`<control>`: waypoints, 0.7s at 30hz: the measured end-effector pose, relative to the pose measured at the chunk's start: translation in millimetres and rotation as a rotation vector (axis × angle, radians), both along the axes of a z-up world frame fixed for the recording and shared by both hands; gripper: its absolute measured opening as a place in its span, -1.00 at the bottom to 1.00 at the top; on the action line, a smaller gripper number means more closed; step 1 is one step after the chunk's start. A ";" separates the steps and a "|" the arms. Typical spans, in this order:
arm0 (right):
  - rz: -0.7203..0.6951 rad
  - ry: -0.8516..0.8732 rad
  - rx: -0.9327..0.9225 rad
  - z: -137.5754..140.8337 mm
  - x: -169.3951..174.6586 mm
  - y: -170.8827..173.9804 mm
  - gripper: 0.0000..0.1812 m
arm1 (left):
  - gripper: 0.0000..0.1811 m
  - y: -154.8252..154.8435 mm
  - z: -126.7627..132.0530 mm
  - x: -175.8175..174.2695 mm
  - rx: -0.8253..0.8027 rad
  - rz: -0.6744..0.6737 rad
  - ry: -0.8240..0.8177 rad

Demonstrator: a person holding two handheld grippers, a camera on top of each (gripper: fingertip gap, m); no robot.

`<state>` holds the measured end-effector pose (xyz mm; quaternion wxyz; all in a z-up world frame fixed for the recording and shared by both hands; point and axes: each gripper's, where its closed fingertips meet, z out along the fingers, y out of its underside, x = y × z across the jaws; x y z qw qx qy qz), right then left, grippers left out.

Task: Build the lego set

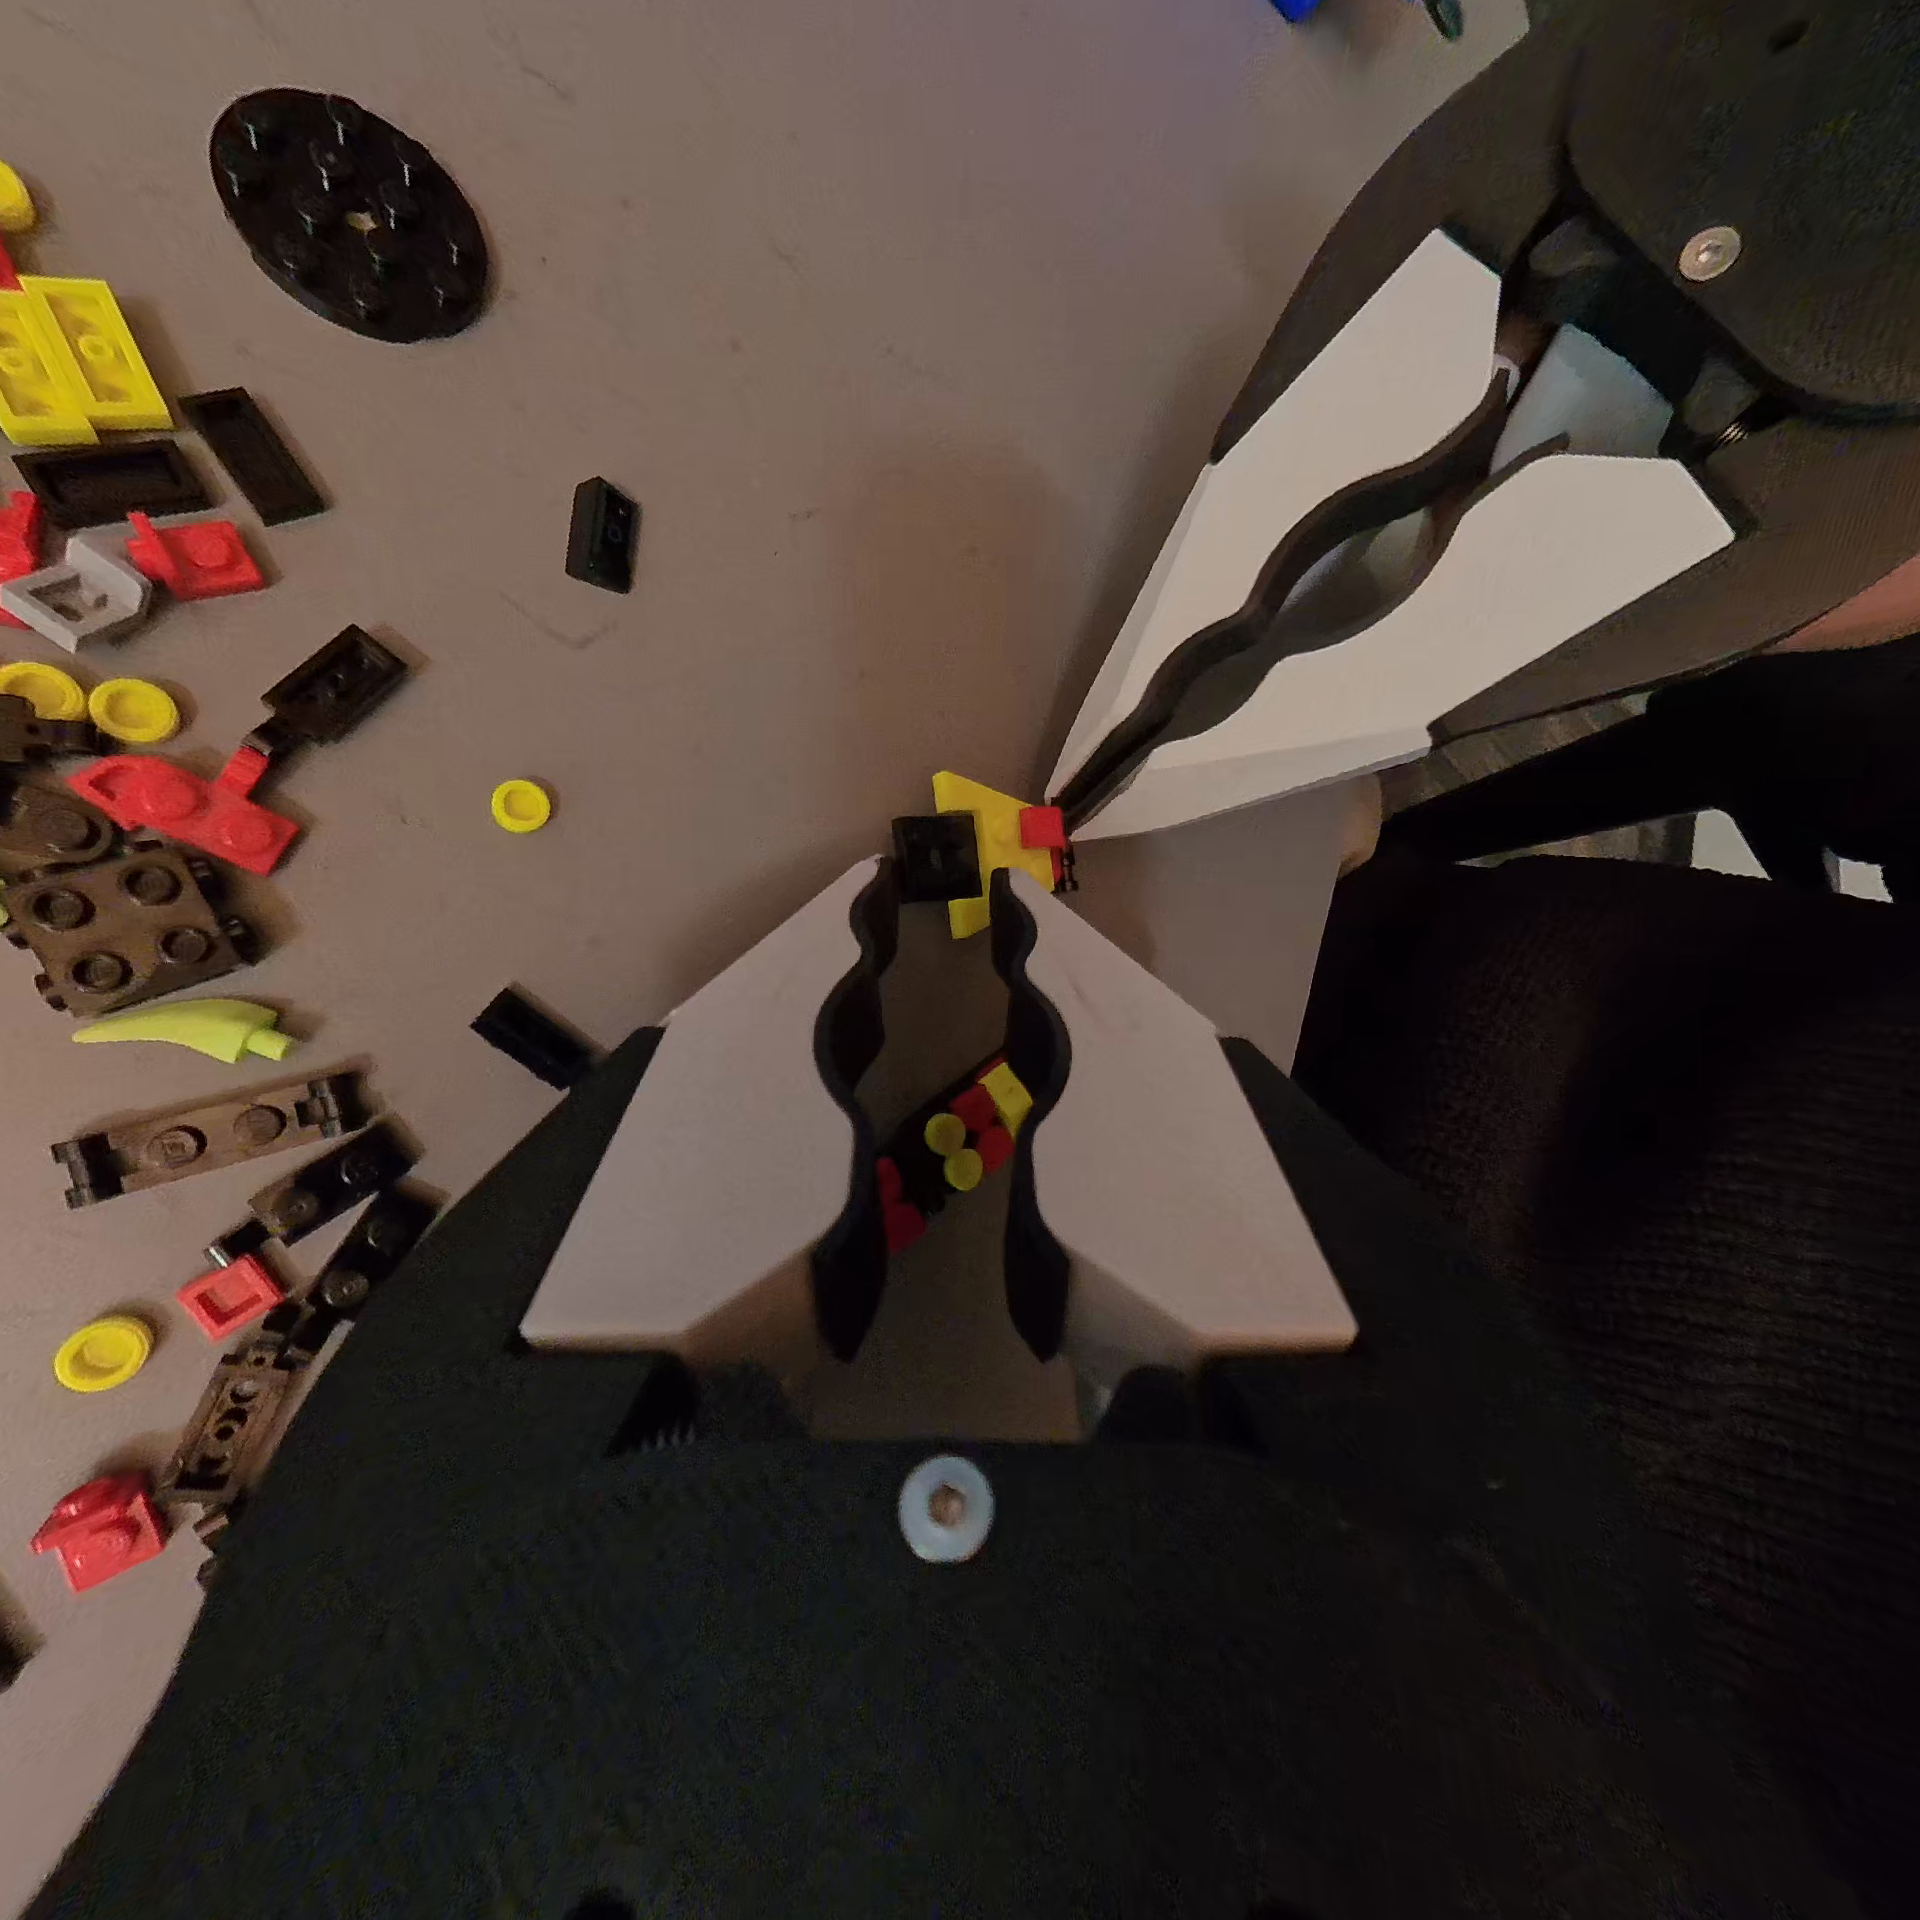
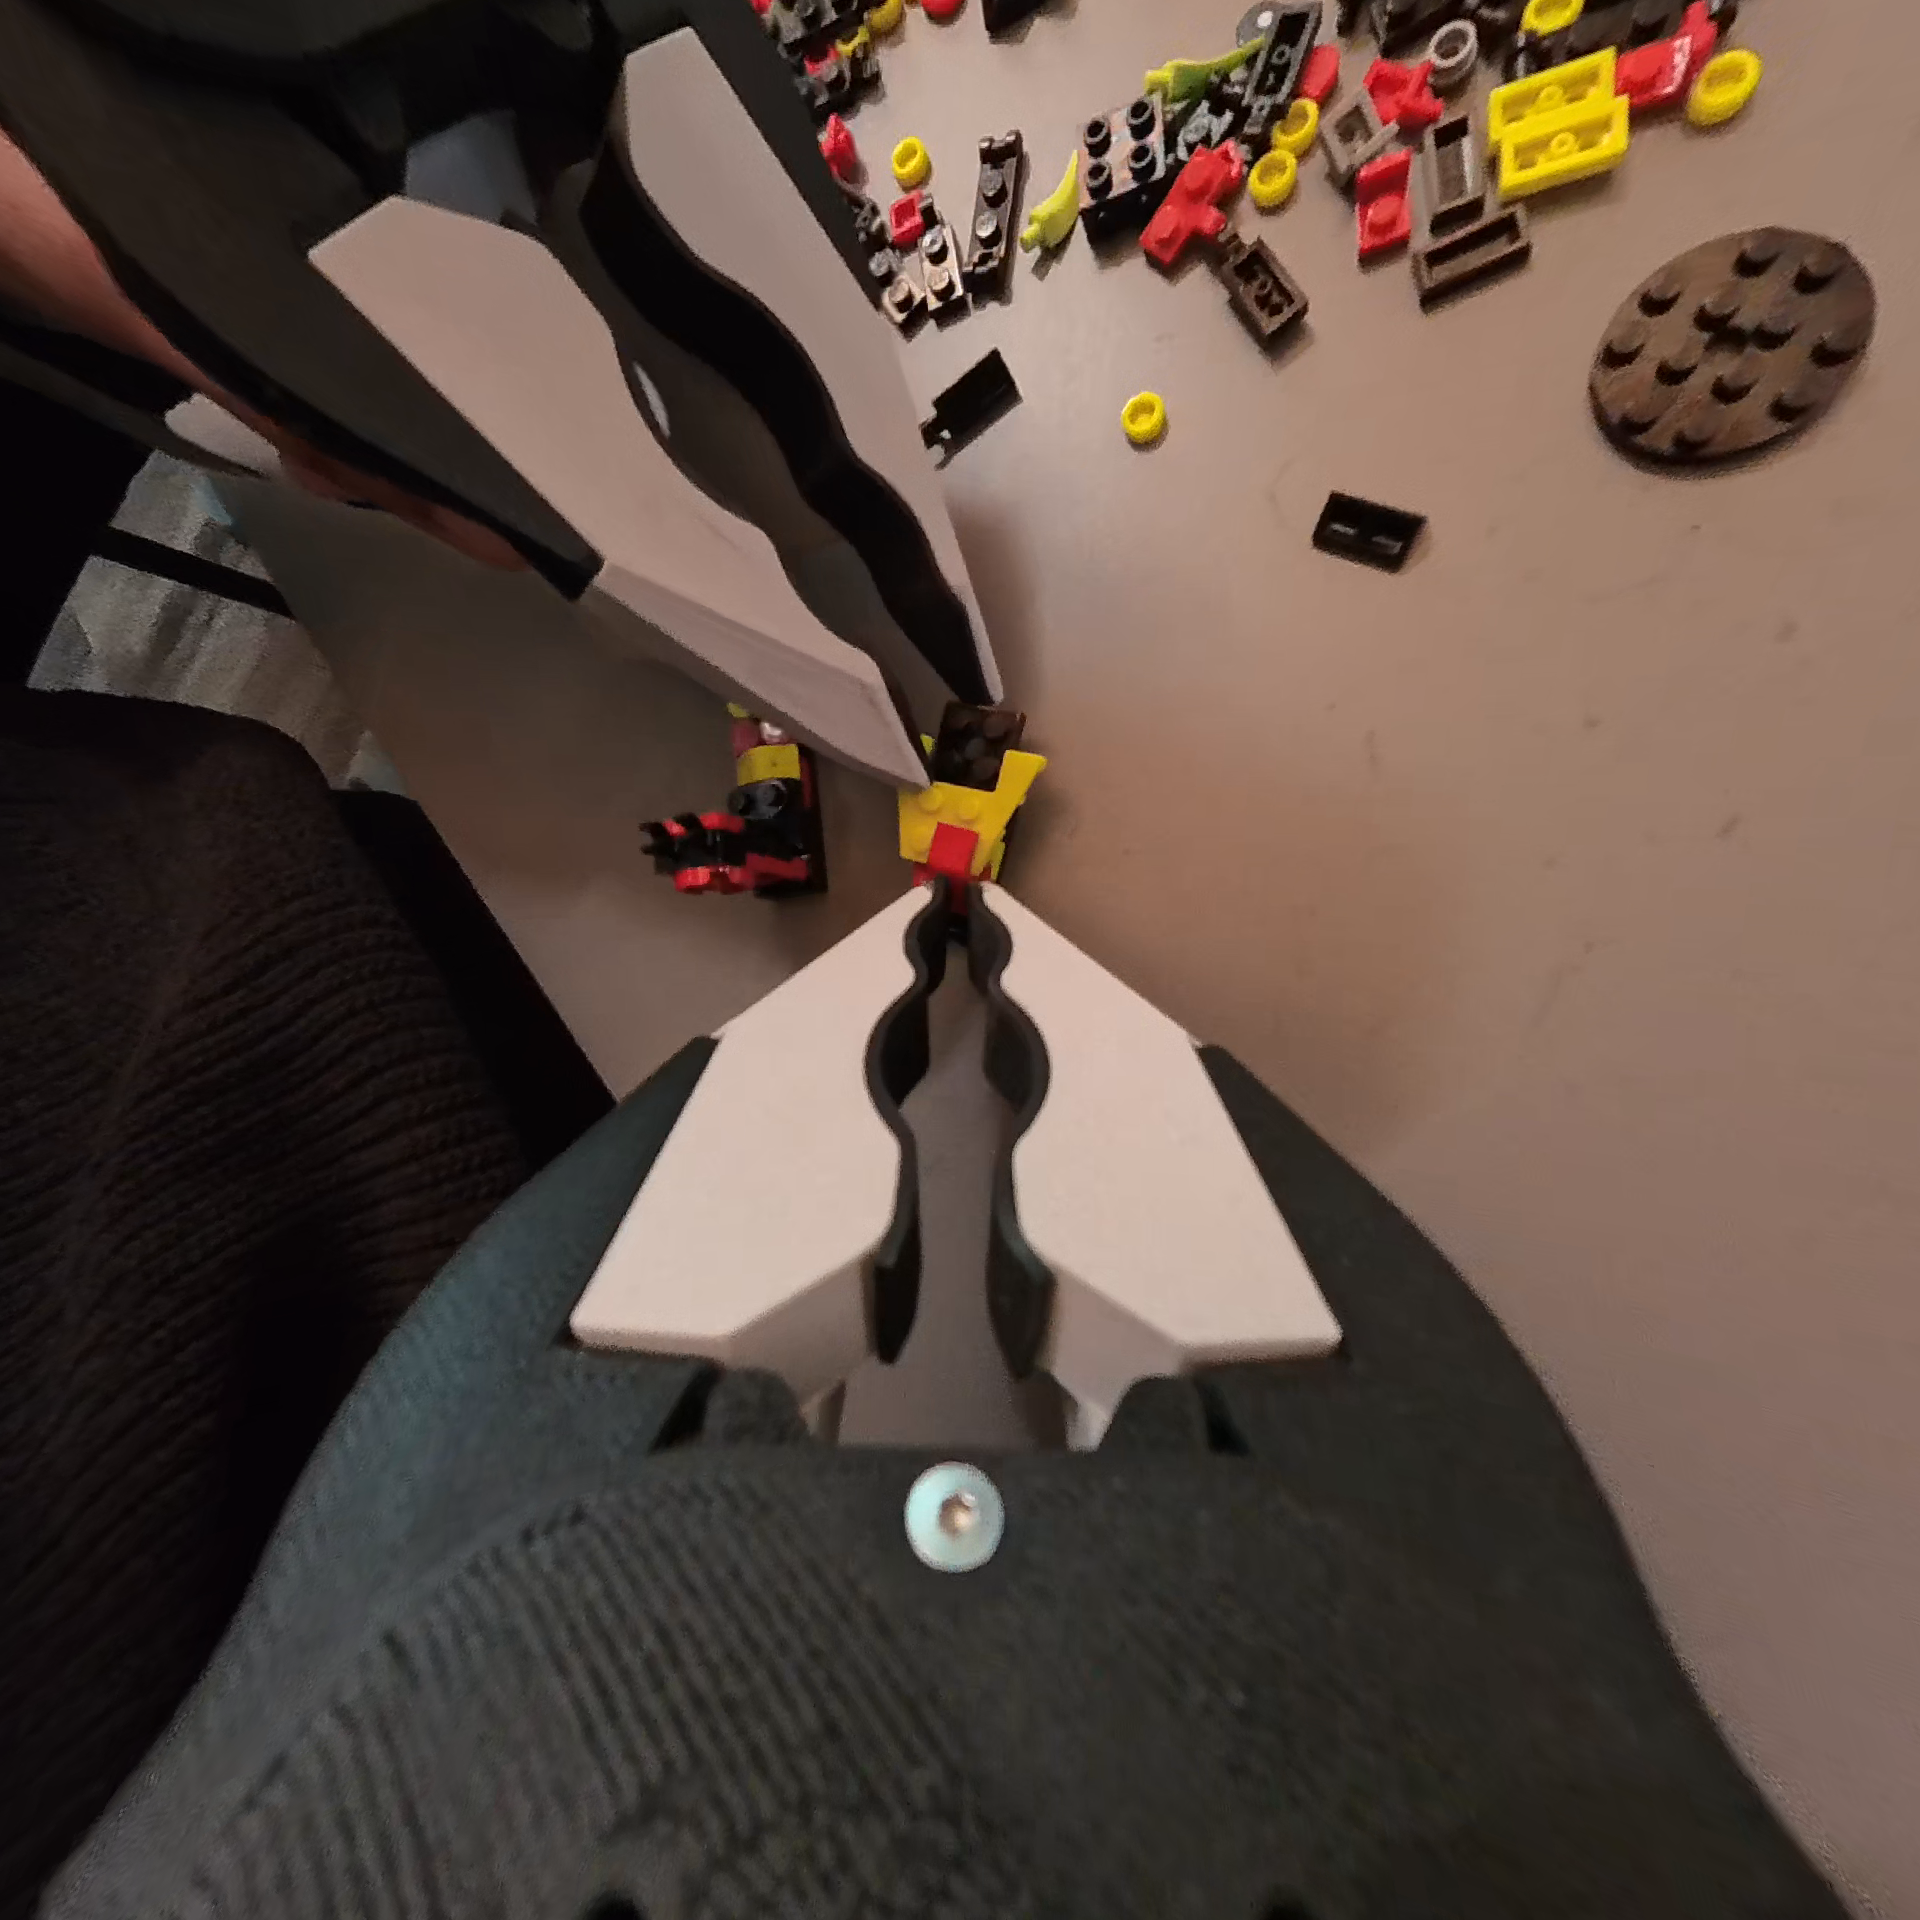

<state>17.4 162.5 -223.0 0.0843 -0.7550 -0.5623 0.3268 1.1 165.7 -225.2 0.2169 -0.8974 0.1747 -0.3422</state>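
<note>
**Two claws steadying a small sub-assembly above the table**

The right claw (image 2: 951, 902) is closed on the red clip end of a yellow wedge plate (image 2: 971, 816), holding it clear of the table (image 2: 1455, 831), probably so the plate stays fixed while a part is pressed on. The left claw (image 1: 940, 883) is partly closed around a small black brick (image 1: 935, 854) at the plate's opposite end; its tips flank the brick, apparently gripping it, probably to seat or align it on the studs. A larger red, black and yellow assembly (image 2: 743, 821) lies on the table just beside the grip point, likely awaiting this piece. Loose parts (image 2: 1351, 156) and a round black plate (image 2: 1730, 343) lie well apart, leaving working room near the table edge.
</note>
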 end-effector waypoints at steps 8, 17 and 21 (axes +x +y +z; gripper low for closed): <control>-0.019 -0.070 -0.039 -1.3 -0.2 0.1 -0.99 | -0.80 -1.2 -0.6 -1.3 0.017 -0.009 0.028; -0.018 -0.066 -0.025 -2.6 -5.3 1.3 -0.98 | -0.84 1.9 -2.5 -9.0 0.047 -0.010 0.085; 0.002 -0.004 0.047 -1.3 -9.7 4.0 -0.99 | -0.85 5.3 -1.1 -12.5 0.057 0.015 0.104</control>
